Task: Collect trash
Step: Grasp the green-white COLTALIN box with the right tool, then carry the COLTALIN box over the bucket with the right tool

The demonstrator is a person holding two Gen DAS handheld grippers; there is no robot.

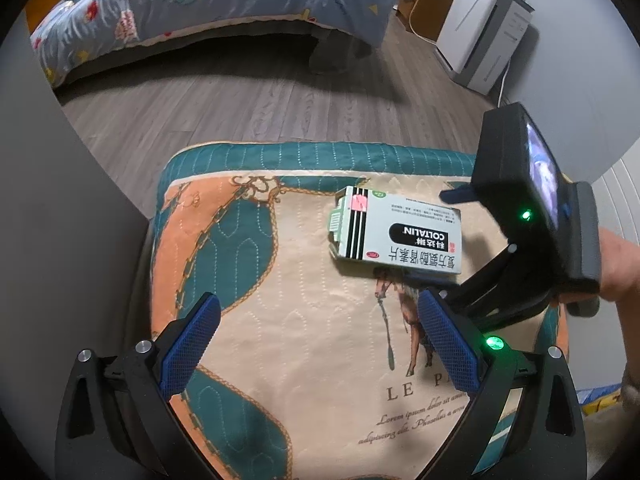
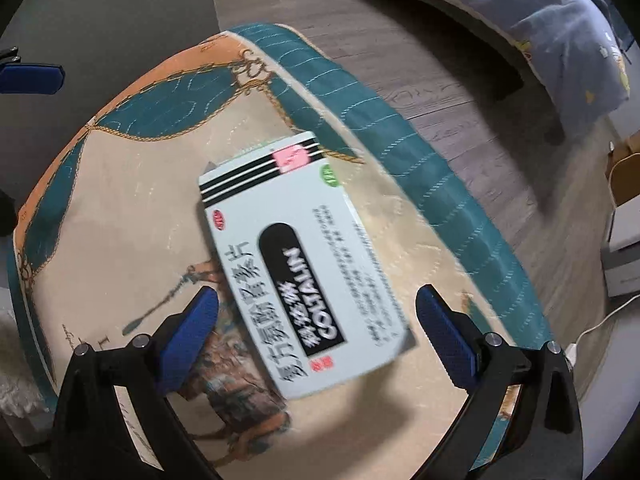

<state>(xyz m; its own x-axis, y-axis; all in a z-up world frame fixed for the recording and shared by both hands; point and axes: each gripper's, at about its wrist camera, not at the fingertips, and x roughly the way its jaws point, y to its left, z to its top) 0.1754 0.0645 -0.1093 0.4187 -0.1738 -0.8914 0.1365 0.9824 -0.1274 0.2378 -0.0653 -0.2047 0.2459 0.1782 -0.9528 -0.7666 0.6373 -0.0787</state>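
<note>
A pale green Coltalin medicine box (image 1: 394,234) lies flat on a quilted cushion (image 1: 280,288) printed in teal, orange and cream. My left gripper (image 1: 318,340) is open and empty, hovering over the cushion short of the box. My right gripper (image 2: 316,336) is open, and the near end of the box (image 2: 300,264) lies between its blue fingers, which do not touch it. The right gripper's body (image 1: 536,216) shows in the left wrist view, just right of the box, held by a hand (image 1: 618,264).
A bed with a blue cartoon quilt (image 1: 208,4) stands beyond the cushion on the grey wood floor (image 1: 240,108). White appliances (image 1: 480,28) and a wooden cabinet (image 1: 428,0) stand against the far right wall. A grey panel (image 2: 120,12) rises left of the cushion.
</note>
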